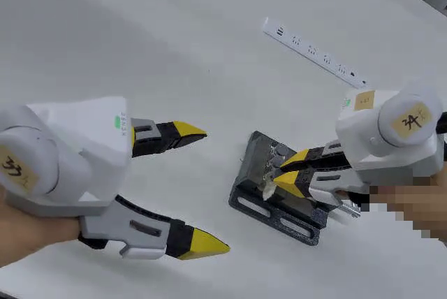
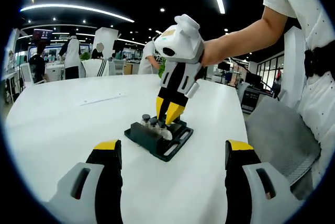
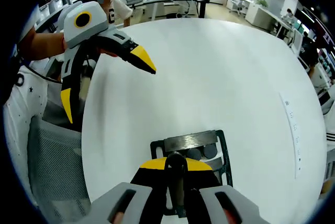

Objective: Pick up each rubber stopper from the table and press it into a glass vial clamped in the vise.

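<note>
Left gripper (image 1: 198, 187): jaws spread wide, nothing between them. It is held low over the white table (image 1: 140, 33), roughly level, tips pointing toward the vise (image 1: 274, 209). In its own view the vise sits straight ahead, centred between the two yellow tips and well apart from them. The person's hand (image 1: 24, 239) grips the body from behind.

Vise: black, flat on the table, ahead of the left gripper and directly under the tips of the right gripper (image 1: 292, 170). A short row of glass vials (image 2: 154, 123) stands upright in it, and those that show carry dark tops. The row runs along the vise jaw, with the vials' long axes vertical.

Right gripper: by far the nearer tool. In the left gripper view it comes down steeply from above, nose down, yellow tips at the end of the row closest to that camera. The jaws are drawn almost together. In its own view a dark rubber stopper (image 3: 176, 162) appears to be pinched between the tips, at the near edge of the vise. I cannot tell whether it is seated in a vial mouth or just above it.

Judgement: the press is the step in hand. It turns on the stopper staying in line with the upright vial beneath it, pushed straight down along that axis.

Beyond the right gripper, a white power strip (image 1: 314, 51) lies on the table, well apart.
</note>
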`<state>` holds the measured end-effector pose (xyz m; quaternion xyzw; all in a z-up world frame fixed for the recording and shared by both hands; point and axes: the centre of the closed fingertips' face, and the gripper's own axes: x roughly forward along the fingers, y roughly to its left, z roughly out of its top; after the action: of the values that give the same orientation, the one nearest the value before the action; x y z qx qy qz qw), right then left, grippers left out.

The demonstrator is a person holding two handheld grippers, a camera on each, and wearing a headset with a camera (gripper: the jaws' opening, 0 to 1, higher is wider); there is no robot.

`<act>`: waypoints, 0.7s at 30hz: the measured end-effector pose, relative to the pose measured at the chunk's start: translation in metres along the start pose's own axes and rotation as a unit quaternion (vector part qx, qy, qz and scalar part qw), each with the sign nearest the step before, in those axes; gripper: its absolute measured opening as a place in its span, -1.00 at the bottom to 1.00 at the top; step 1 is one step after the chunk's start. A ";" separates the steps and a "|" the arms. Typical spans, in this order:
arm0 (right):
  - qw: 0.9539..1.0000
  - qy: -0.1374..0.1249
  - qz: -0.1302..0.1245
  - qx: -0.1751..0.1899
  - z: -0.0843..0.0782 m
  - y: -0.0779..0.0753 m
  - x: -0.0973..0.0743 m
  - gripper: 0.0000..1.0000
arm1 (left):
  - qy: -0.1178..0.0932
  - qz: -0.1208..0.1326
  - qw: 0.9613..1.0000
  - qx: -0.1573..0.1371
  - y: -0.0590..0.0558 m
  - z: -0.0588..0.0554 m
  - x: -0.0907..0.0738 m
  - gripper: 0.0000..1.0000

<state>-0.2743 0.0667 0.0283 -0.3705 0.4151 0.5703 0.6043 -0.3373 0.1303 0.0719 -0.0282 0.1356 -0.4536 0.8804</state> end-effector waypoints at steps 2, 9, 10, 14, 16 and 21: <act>1.000 0.002 -0.001 -0.004 0.000 0.000 0.000 -0.89 | -0.001 0.000 1.000 -0.001 0.000 0.000 0.000 0.61; 1.000 0.013 -0.005 -0.020 0.000 0.001 0.000 -0.89 | 0.001 -0.002 1.000 -0.002 0.000 -0.001 0.001 0.59; 1.000 0.013 -0.005 -0.020 0.000 0.001 0.000 -0.89 | 0.001 -0.001 1.000 -0.002 0.001 -0.001 0.001 0.59; 1.000 0.018 -0.004 -0.021 -0.001 0.001 0.000 -0.89 | -0.001 0.000 1.000 -0.003 0.001 -0.001 0.000 0.58; 1.000 0.020 -0.004 -0.023 -0.001 0.001 0.000 -0.89 | 0.000 0.000 1.000 -0.002 0.001 -0.001 0.000 0.58; 1.000 0.022 -0.003 -0.020 0.000 0.000 0.001 -0.89 | -0.001 -0.001 1.000 -0.003 0.000 -0.001 0.000 0.58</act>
<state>-0.2746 0.0671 0.0269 -0.3960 0.4159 0.5681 0.5894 -0.3369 0.1302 0.0712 -0.0319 0.1362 -0.4537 0.8801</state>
